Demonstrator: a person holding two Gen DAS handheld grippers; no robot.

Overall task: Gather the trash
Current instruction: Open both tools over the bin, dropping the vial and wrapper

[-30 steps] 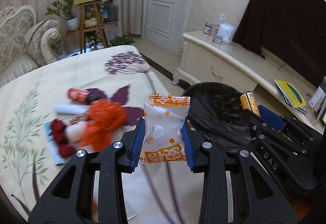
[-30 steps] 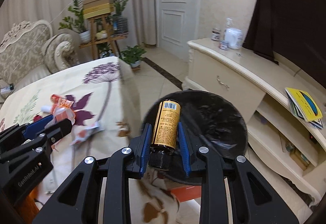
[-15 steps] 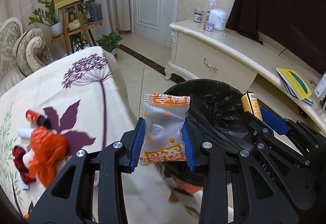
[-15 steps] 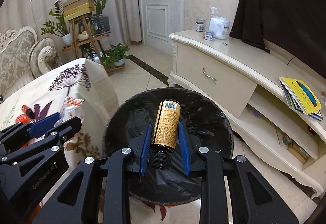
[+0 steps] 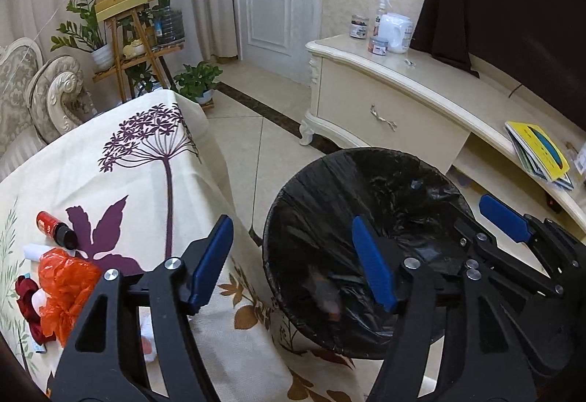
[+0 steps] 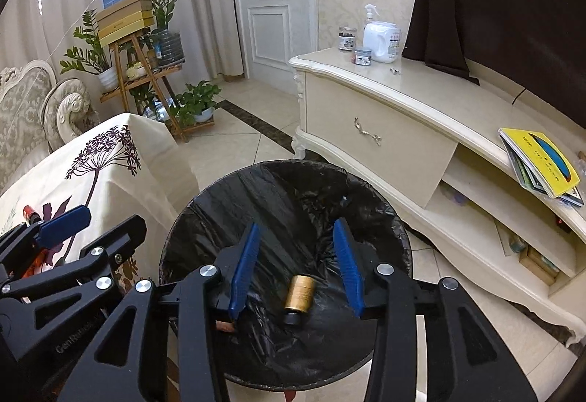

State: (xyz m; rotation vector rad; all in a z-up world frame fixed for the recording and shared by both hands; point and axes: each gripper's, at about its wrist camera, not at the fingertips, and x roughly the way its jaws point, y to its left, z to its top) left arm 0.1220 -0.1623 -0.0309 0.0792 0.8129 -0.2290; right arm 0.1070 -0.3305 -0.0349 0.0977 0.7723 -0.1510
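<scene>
A round bin with a black liner stands on the floor beside the table. My left gripper hangs over its near rim; its jaws are opening and nothing is between them. A blurred pale and orange shape lies low in the bin. My right gripper is above the bin, its jaws also opening and empty. Below them a gold bottle with a black cap rests on the liner. On the flowered tablecloth lie a small red bottle, an orange plastic bag and dark red scraps.
A cream cabinet runs behind the bin, with jars and a spray bottle on top and a yellow book on its shelf. A wooden plant stand and a sofa arm stand beyond the table. Tiled floor lies between table and cabinet.
Both grippers swung from the table to above the bin, then opened. The orange-and-white snack packet left the left jaws and the gold bottle left the right jaws; both dropped into the bin.
</scene>
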